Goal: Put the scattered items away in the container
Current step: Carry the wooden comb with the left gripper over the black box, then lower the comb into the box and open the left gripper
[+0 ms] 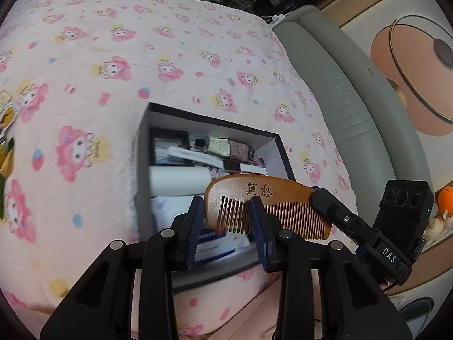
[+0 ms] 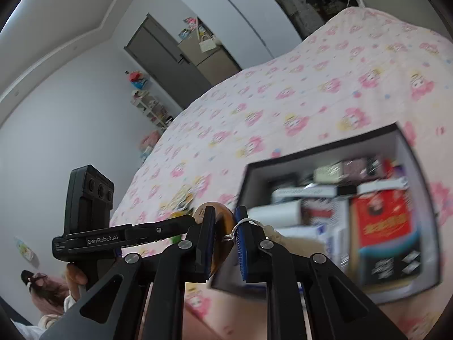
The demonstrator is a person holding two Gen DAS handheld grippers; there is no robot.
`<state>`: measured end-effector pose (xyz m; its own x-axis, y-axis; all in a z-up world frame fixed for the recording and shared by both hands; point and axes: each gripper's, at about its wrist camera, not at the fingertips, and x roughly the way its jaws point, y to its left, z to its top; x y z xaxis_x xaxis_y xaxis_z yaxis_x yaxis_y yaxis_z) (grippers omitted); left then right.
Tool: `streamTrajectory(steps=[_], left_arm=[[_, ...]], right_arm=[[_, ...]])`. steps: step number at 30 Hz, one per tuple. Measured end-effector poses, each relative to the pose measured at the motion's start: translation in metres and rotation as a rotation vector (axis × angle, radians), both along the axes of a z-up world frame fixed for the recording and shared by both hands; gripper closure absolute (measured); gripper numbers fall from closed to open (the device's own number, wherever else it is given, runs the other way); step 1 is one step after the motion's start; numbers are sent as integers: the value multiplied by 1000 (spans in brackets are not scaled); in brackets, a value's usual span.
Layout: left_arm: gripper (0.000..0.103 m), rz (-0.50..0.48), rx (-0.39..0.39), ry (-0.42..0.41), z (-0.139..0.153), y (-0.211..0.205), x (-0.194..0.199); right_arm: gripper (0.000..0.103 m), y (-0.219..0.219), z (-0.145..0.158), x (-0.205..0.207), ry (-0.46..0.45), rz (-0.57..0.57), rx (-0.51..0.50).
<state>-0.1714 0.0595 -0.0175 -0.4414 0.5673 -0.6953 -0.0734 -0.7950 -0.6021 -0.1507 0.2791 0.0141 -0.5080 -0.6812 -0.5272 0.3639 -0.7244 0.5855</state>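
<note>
A wooden comb [image 1: 266, 206] with carved characters hangs over the near part of the open dark box [image 1: 280, 141] on the pink bed cover. My right gripper, seen in the left wrist view [image 1: 317, 195], is shut on the comb's right end. In the right wrist view the comb [image 2: 222, 235] stands edge-on between that gripper's [image 2: 225, 238] fingers, with a cord and ring beside it. My left gripper [image 1: 226, 215] is open, its fingers either side of the comb's left part, not pinching it. The box [image 2: 246, 175] holds tubes, packets and a red pack.
The pink patterned cover [image 1: 113, 70] spreads all around the box. A grey padded headboard [image 1: 339, 99] runs along the right. Small toys [image 1: 5, 130] lie at the left edge. In the right wrist view a wall, door and shelves [image 2: 150, 107] stand behind the bed.
</note>
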Motion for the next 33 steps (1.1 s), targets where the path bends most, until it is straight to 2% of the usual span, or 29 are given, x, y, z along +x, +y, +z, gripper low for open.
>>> streamTrajectory(steps=[4,7,13,18,22,26,30,33], left_arm=[[70,5,-11,-28,-13,23,-27],[70,-5,-33,-55,-29,37,-43],[70,-26,-45,-123,-65,63,-66],[70,-49,-57,-163,-85,85,-76],[70,-71,-90,-164,-91,101,-80],[73,-92,-86,-177,-97,111,-84],[73,-99,-147,-169,-99,121,-85],[73,-108,-138,-176,-100,121,-83]], right_arm=[[90,23,-12,-21,-5,-35,-2],[91,39,-32,-35,-43,-56,-37],[90,62,-65,-58,-117,-88,-39],[90,80,-88,-67,-202,-165,-34],[90,89,-90,-66,-200,-220,4],[90,90,-96,-73,-212,-224,14],[90,78,-98,-76,-207,-217,100],[90,78,-97,-76,-210,-225,121]])
